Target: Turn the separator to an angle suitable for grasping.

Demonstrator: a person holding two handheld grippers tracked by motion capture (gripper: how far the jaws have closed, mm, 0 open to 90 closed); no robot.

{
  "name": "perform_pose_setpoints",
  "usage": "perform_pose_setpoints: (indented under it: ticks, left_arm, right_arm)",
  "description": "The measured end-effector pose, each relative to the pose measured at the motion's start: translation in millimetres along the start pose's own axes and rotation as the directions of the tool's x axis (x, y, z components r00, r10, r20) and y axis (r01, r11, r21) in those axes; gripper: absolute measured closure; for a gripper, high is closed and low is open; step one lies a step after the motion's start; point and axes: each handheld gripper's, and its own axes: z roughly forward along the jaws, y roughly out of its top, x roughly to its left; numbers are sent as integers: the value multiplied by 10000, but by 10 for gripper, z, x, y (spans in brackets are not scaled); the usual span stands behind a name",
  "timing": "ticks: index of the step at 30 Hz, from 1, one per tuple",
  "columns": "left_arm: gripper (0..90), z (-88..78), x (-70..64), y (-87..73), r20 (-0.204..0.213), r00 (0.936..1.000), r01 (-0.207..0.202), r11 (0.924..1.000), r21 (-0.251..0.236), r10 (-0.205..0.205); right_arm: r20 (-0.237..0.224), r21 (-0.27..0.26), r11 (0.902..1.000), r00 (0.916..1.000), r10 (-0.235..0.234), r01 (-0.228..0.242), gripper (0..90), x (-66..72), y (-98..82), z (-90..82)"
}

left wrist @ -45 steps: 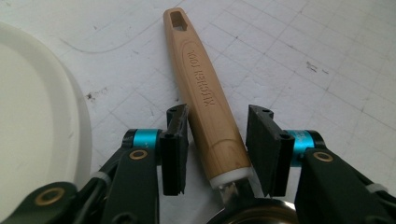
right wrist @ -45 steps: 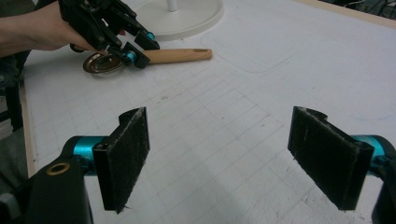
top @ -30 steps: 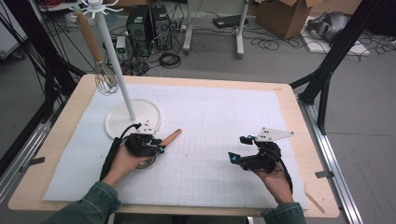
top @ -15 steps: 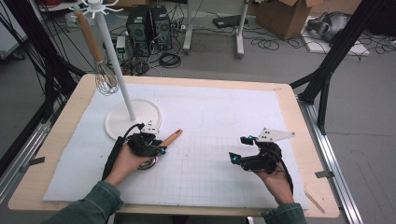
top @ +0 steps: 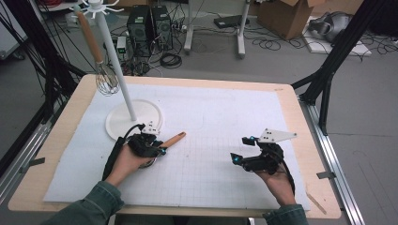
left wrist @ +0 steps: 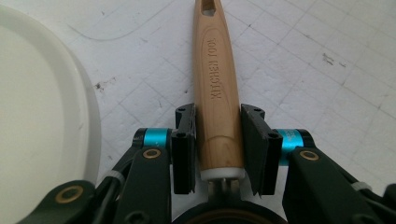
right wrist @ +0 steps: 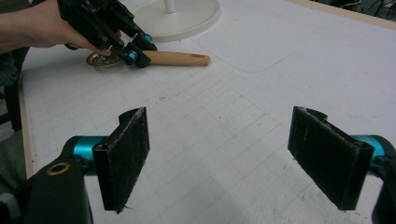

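A utensil with a wooden handle (top: 173, 139) lies on the white grid mat, the handle pointing up and to the right. In the left gripper view the handle (left wrist: 217, 70) reads "KITCHEN TOOL", and both pads press its sides near the metal end. My left gripper (top: 162, 149) is shut on it, close to the stand's base. The right gripper view shows the handle (right wrist: 177, 58), the left gripper (right wrist: 135, 51) and a round metal head (right wrist: 100, 59) under the hand. My right gripper (top: 240, 150) rests at the right of the mat, jaws wide apart (right wrist: 219, 149) and empty.
A white pole stand (top: 115, 70) rises from a round white base (top: 133, 119) at the mat's back left. A whisk (top: 107, 79) with a wooden handle hangs from its top hooks. The mat (top: 211, 117) covers most of the wooden table.
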Motion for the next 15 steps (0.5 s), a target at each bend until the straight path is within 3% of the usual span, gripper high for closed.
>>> perform_pose_setpoints:
  ticks: [9, 11, 15]
  left_arm:
    - [678, -7, -2, 16, -83, 10000, 37, 10000, 56, -37]
    - [689, -37, 9, 16, -239, 9996, -124, 9999, 7, 124]
    - [700, -70, 35, 10, -104, 9999, 8, 10000, -64, -9]
  right_arm:
    - [-16, -34, 10000, 10000, 26, -26, 199, 4, 1, -5]
    - [-16, -24, 10000, 10000, 9, -9, 199, 4, 5, 1]
    - [-33, 35, 10000, 10000, 43, -43, 199, 4, 10, 18]
